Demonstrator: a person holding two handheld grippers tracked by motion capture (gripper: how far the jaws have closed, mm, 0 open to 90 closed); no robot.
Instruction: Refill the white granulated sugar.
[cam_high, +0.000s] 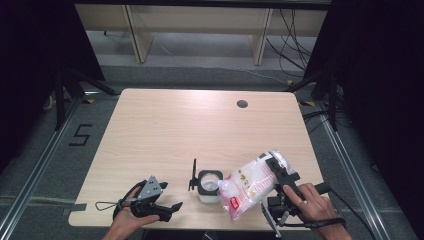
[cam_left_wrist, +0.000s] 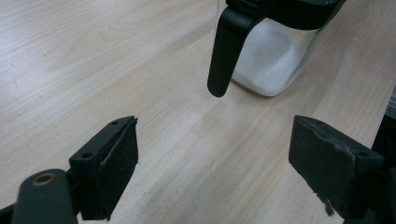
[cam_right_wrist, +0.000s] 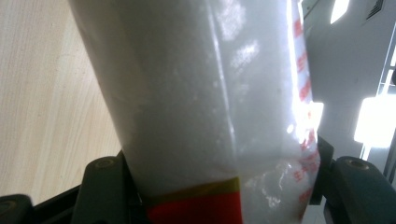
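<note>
My right gripper clamps the white-powder bag tilted by the jar; my left gripper gapes empty.

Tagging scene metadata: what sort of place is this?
Probably a lab recording bay, not a kitchen: a bare wooden table with a cable hole, black curtains on both sides, loose cables on the grey floor, a taped "5" beside the table.

table: light wood; cable hole at far edge | floor: "5" mark left
</note>
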